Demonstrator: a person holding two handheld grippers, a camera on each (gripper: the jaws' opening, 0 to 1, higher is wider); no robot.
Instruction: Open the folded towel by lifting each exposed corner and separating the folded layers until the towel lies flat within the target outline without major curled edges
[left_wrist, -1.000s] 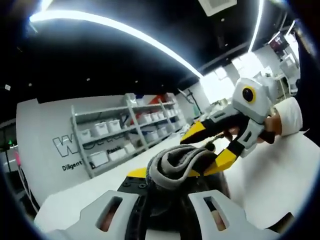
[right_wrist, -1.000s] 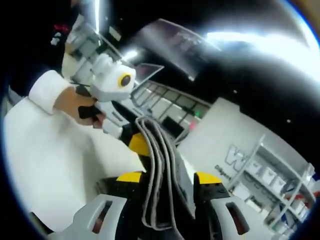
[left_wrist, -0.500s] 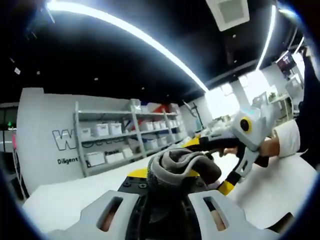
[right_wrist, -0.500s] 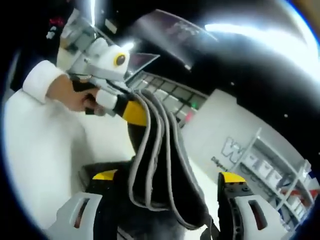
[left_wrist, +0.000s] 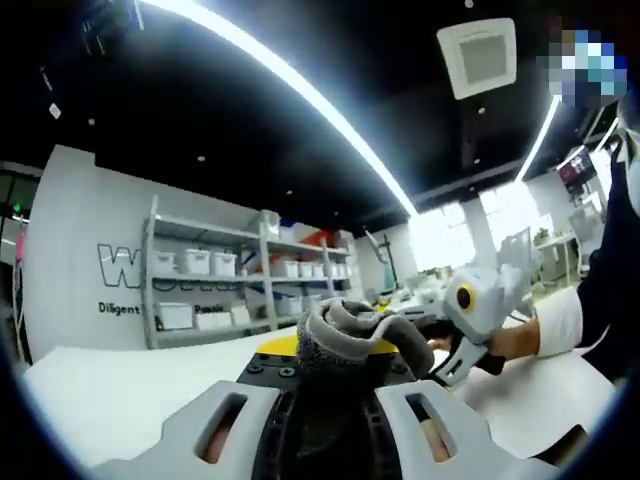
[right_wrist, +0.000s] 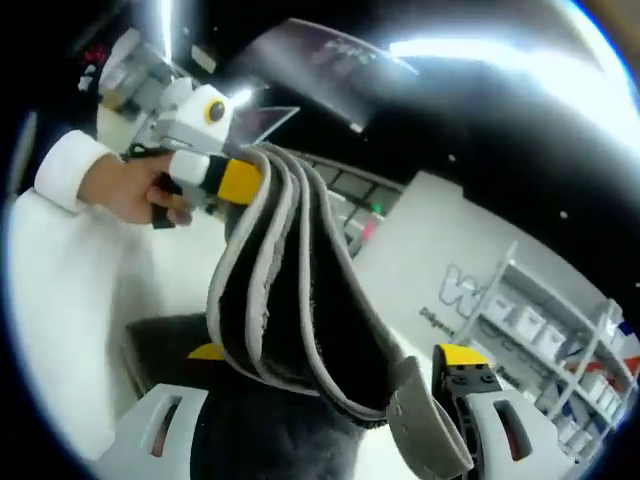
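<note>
**Towel is up in the air, not yet opened**

You are in the middle of the opening step. The towel (right_wrist: 300, 310) is off the table (left_wrist: 110, 395) and hangs between your two grippers. It is dark gray with pale edges, and you can count several layers stacked side by side in the right gripper view.

Your left gripper (left_wrist: 335, 385) is closed on a bunched bit of the towel. In the right gripper view it pinches the far end of the towel with its yellow tips.

Your right gripper (right_wrist: 330, 410) has its jaws standing wide apart, with the towel lying loosely between them. It does not look like it is squeezing.

Next, I think you need to pick just one layer with the right gripper, close on it, and pull your hands apart. Then lower the towel flat onto the table. The target outline is not clear from here.
</note>
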